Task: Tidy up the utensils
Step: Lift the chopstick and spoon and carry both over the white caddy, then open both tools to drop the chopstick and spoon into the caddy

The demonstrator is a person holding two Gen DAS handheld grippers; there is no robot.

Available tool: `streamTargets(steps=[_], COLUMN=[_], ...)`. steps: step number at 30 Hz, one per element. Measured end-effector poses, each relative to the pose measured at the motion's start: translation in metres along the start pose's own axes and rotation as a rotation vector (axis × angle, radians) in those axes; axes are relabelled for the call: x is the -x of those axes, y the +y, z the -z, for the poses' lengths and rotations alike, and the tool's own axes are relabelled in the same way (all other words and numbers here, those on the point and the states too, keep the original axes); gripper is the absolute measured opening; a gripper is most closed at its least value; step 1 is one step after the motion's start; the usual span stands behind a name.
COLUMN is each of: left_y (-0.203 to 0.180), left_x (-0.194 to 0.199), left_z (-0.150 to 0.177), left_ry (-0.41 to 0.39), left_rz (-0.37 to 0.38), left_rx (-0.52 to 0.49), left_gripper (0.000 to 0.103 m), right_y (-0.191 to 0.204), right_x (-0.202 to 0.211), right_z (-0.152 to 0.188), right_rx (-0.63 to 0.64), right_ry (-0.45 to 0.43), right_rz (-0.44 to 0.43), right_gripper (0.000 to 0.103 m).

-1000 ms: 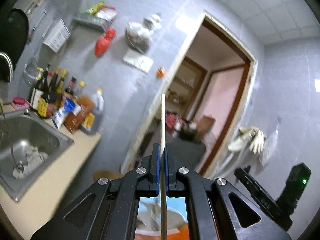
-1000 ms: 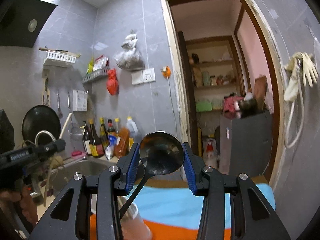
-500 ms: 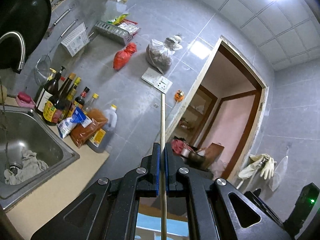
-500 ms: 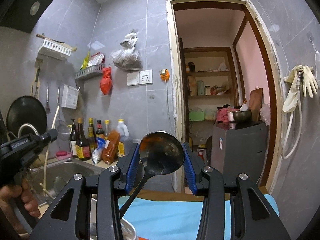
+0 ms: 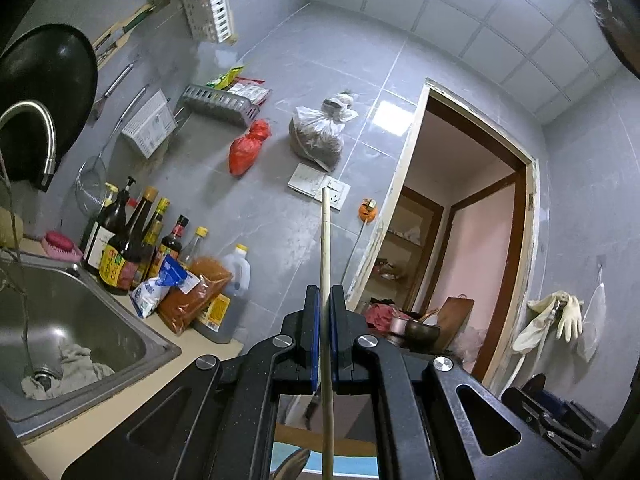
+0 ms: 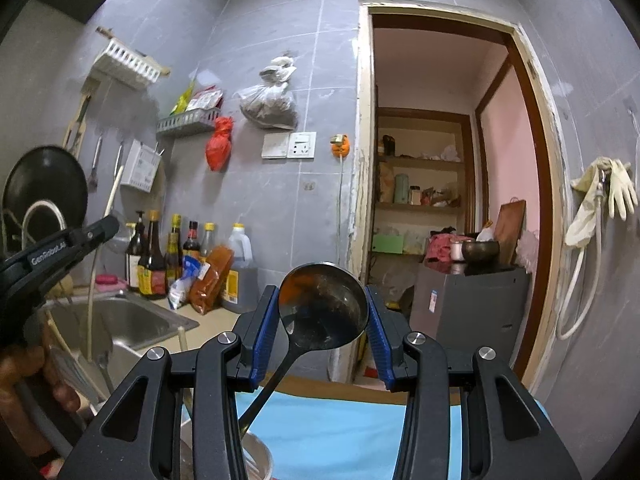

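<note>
The left gripper (image 5: 325, 312) is clamped tight on a thin wooden stick (image 5: 325, 264) that rises toward 12 o'clock past its tips. The right gripper (image 6: 318, 320) grips the dark bowl of a ladle (image 6: 323, 312) between its blue pads (image 6: 262, 328); the handle slants to 7 o'clock into a metal cup (image 6: 256, 456). A sink (image 5: 72, 320) lies at 9 o'clock, with bottles (image 5: 128, 240) behind it.

Open air lies ahead toward the doorway (image 6: 440, 184); bottles (image 5: 132, 248) crowd the counter beside the sink (image 5: 60, 320).
</note>
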State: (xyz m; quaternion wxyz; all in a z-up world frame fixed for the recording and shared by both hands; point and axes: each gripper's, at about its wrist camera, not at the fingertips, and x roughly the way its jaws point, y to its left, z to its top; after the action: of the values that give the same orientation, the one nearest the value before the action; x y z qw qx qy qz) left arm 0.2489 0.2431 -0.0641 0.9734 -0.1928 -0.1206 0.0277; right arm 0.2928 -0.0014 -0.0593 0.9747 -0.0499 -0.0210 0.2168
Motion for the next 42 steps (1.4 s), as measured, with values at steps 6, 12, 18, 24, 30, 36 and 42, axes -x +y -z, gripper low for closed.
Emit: streamTargets(steps=[6, 12, 18, 24, 30, 36, 42], left_y=[-0.003, -0.008, -0.013, -0.015, -0.016, -0.019, -0.024], left_x=[0.004, 0.009, 0.010, 0.014, 0.018, 0.021, 0.021], left_z=[0.009, 0.011, 0.013, 0.015, 0.016, 0.016, 0.016], left_ry=[-0.020, -0.047, -0.059, -0.056, -0.025, 0.039, 0.148], left_rz=[-0.005, -0.010, 0.003, 0.006, 0.002, 0.008, 0.025], left_rx=[-0.034, -0.051, -0.058, -0.067, -0.080, -0.113, -0.129], left_gripper=[0.002, 0.002, 0.002, 0.002, 0.003, 0.003, 0.014], right_y=[0.003, 0.017, 0.030, 0.028, 0.025, 0.024, 0.021], right_x=[0.000, 0.004, 0.008, 0.008, 0.010, 0.012, 0.013], right_z=[0.004, 0.008, 0.013, 0.017, 0.017, 0.015, 0.011], right_rx=[0.021, 0.105, 0.181, 0.173, 0.149, 0.124, 0.088], right_ry=[-0.002, -0.039, -0.062, -0.052, -0.036, -0.018, 0.008], right_rz=[0.000, 0.020, 0.033, 0.023, 0.006, -0.017, -0.027], right_gripper=[0.040, 0.040, 0.040, 0.040, 0.041, 0.041, 0.041])
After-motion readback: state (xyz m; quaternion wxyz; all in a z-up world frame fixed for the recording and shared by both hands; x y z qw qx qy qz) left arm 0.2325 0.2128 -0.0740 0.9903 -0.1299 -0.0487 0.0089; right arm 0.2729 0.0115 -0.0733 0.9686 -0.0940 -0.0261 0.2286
